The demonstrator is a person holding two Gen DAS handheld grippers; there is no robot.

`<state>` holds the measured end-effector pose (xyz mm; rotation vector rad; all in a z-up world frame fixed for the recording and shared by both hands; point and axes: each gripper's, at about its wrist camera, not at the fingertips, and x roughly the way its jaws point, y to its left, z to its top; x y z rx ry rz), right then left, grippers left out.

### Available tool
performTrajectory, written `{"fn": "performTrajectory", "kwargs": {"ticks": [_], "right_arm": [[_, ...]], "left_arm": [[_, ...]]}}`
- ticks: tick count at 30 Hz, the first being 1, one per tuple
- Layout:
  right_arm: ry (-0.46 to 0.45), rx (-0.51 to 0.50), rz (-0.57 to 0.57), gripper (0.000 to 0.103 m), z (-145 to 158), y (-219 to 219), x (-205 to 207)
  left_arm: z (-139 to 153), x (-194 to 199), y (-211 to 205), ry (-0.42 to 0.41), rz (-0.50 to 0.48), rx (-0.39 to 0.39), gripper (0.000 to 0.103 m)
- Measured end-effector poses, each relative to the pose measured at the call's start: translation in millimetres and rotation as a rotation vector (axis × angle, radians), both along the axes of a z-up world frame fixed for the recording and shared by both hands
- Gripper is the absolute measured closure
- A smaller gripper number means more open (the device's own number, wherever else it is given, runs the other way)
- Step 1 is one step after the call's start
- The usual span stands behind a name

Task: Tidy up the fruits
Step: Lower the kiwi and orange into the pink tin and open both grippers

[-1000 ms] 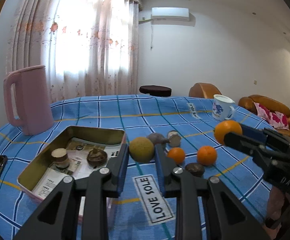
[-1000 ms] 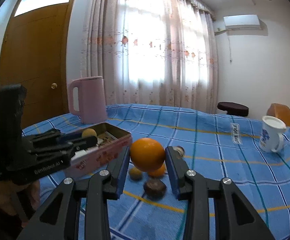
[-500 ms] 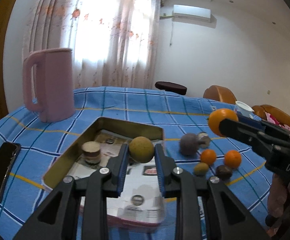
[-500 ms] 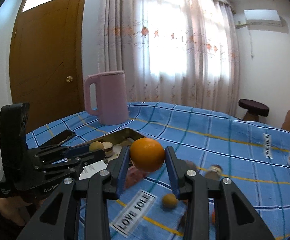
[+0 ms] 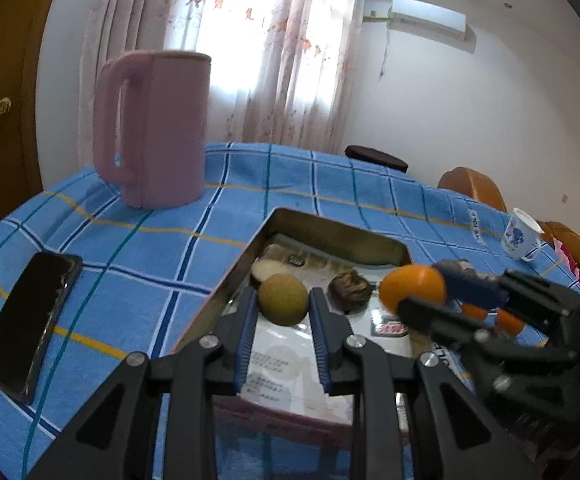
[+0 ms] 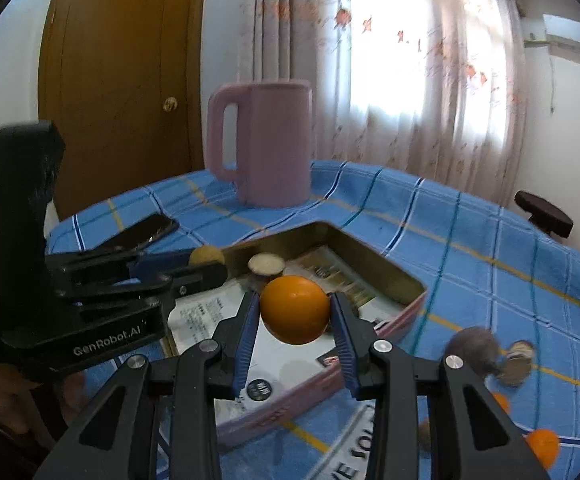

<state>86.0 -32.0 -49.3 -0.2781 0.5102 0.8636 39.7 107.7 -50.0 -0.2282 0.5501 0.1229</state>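
Left wrist view. The left claw [image 5: 283,306] pinches a round yellow-green fruit [image 5: 283,298] between its blue-padded fingers, above the near left part of an open rectangular tin [image 5: 331,229]. Printed paper lines the tin's floor. Just beyond the claw's tips a pale, flat-topped item [image 5: 261,270] lies in the tin; ahead and to the right of the tips lies a dark, wrinkled fruit [image 5: 349,285]. Further right, the right claw [image 5: 417,294] reaches in over the tin, clamped on an orange [image 5: 411,289]. Small oranges [image 5: 509,322] show beyond it on the blue checked cloth of the desk [image 5: 162,240]. Far ahead to the left stands a pink kettle [image 5: 158,128]; a black phone [image 5: 30,320] lies left of the claw; a white cup [image 5: 523,240] stands far right.

Right wrist view. The right claw [image 6: 294,312] grips the orange [image 6: 294,309] on both sides, held over the near wall of the tin [image 6: 373,256]. To its left the left claw [image 6: 210,264] extends over the tin with the yellow-green fruit [image 6: 206,257] at its tips. The pale item [image 6: 266,265] sits in the tin just ahead. To the right of the claw, on the desk [image 6: 429,216] outside the tin, lie a blurred dark round fruit [image 6: 473,350], a brownish piece [image 6: 515,362] and a small orange [image 6: 543,446]. The kettle [image 6: 266,144] stands straight ahead, the phone [image 6: 138,234] ahead to the left.
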Motion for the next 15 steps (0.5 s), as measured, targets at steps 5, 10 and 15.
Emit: {"fn": "performTrajectory", "kwargs": {"ticks": [5, 10, 15], "right_arm": [[0.069, -0.037, 0.011, 0.065, -12, 16, 5], [0.12, -0.078, 0.011, 0.059, -20, 23, 7], [0.1, -0.034, -0.028, 0.044, -10, 1, 3]], "left_arm": [[-5, -1, 7, 0.02, 0.005, -0.018, 0.076], [-6, -4, 9, 0.019, 0.016, -0.019, 0.068], [4, -15, 6, -0.034, 0.04, -0.02, 0.031]]}}
